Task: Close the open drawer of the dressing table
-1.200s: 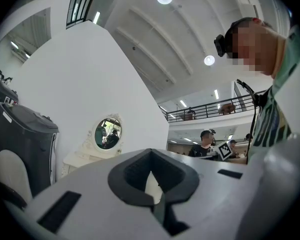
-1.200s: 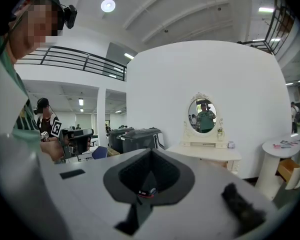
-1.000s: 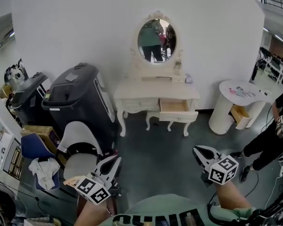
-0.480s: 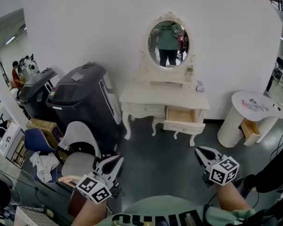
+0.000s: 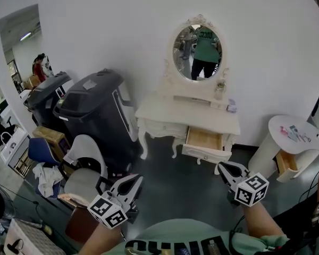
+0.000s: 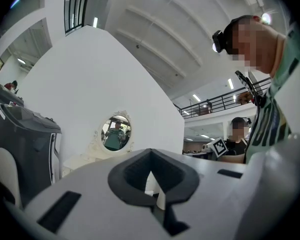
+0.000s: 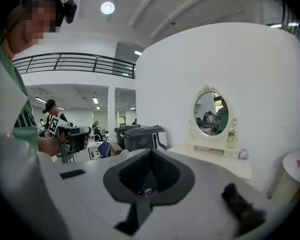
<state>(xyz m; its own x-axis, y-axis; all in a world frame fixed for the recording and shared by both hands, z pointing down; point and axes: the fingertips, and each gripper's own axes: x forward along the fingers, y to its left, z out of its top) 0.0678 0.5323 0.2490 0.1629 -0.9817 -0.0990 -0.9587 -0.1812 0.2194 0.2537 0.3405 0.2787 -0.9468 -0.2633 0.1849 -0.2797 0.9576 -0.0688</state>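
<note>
The cream dressing table (image 5: 149,112) stands against the white wall under an oval mirror (image 5: 198,45). Its right-hand drawer (image 5: 204,145) is pulled out, with the wooden inside showing. My left gripper (image 5: 133,181) is low at the left, well short of the table, jaws together and empty. Nearer the drawer but apart from it, my right gripper (image 5: 225,169) is also shut on nothing. The left gripper view has the table (image 6: 82,160) and mirror (image 6: 115,132) beyond the closed jaws. In the right gripper view the tabletop (image 7: 215,159) lies ahead on the right.
Two big black bins (image 5: 95,108) stand left of the table. A grey-and-white chair (image 5: 85,166) and a blue chair (image 5: 40,150) with cloth are at the lower left. At the right is a round white side table (image 5: 297,137). Dark floor lies before the drawer.
The dressing table has come closer and looks larger in the head view, sliding a little right. Both grippers have moved toward it, still shut. The drawer stays open.
</note>
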